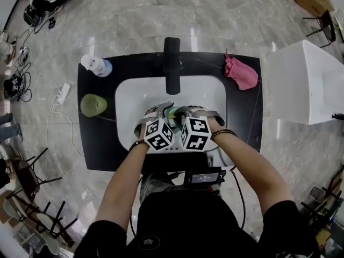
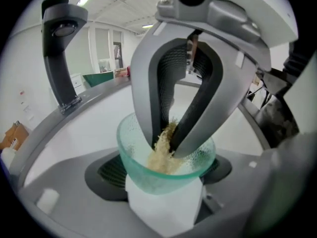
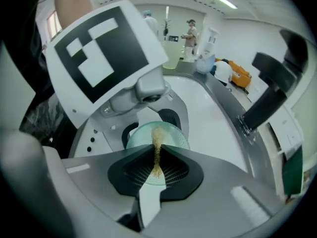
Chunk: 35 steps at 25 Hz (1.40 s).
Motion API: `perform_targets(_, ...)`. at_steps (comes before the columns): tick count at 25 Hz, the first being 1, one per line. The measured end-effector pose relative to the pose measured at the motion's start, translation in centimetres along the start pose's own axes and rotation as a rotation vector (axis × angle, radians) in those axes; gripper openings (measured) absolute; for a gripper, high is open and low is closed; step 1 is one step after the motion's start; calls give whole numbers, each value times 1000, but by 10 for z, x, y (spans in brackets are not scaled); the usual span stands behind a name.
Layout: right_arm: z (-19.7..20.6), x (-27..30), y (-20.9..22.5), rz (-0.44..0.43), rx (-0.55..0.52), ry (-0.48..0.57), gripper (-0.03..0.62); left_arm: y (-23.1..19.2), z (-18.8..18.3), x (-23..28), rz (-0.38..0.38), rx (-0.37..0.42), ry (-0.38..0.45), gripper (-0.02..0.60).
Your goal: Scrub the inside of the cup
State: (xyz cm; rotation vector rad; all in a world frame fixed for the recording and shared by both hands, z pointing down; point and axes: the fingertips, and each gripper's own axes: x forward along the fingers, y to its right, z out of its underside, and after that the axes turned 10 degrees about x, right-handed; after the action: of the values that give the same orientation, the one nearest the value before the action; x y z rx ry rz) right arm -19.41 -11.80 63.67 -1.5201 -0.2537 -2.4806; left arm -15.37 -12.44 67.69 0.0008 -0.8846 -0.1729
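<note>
Left gripper (image 2: pixel 166 175) is clamped round the green glass cup (image 2: pixel 133 150), and right gripper (image 3: pixel 156 157) pinches a tan scrub pad (image 3: pixel 156 143) inside it. Only the right gripper view catches people (image 3: pixel 190 33) standing far off.

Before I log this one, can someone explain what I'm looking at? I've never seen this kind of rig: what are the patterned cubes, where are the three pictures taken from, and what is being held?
There is no robot. A person works two two-jaw tools, and the patterned cubes are part of those tools. The head view looks down from the person's head, and each of the other two views rides on one tool.

The black counter has a white sink, a black faucet, a pink cloth, a second green cup and a white bottle.

Over the sink, the left hand-held gripper clamps a green glass cup. The right hand-held gripper pinches a tan sponge that is pushed inside that cup.
</note>
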Motion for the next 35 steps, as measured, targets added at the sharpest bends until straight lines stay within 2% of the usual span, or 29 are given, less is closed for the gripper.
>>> perform_targets(7, -3, -6, 5, -15, 381, 59, 38, -8, -3, -6, -133, -4, -13, 391)
perform_targets(11, -6, -11, 2, -43, 488, 58, 39, -11, -5, -9, -192, 27, -20, 391)
perform_targets(14, -10, -15, -4, -89, 507, 68, 38, -9, -6, -8, -194, 41, -25, 391)
perform_targets(18, -19, -27, -6, -124, 460, 117, 38, -6, -7, -9, -176, 41, -18, 390)
perform_targets(22, -22, -32, -5, -90, 367, 148, 38, 0, -9, -9, -144, 52, -10, 390)
perform_targets(25, -20, -33, 0, -20, 250, 149, 38, 3, -10, -10, -119, 42, 2, 390)
perform_targets(29, -16, -34, 7, 71, 20, 108, 38, 5, -12, -10, -97, 30, 17, 388)
perform_targets(32, -13, -35, 8, 97, -120, 76, 39, 6, -12, -12, -86, 11, 29, 388)
perform_targets(35, -7, -36, 8, 91, -184, 40, 38, 4, -9, -14, -84, 1, 31, 388)
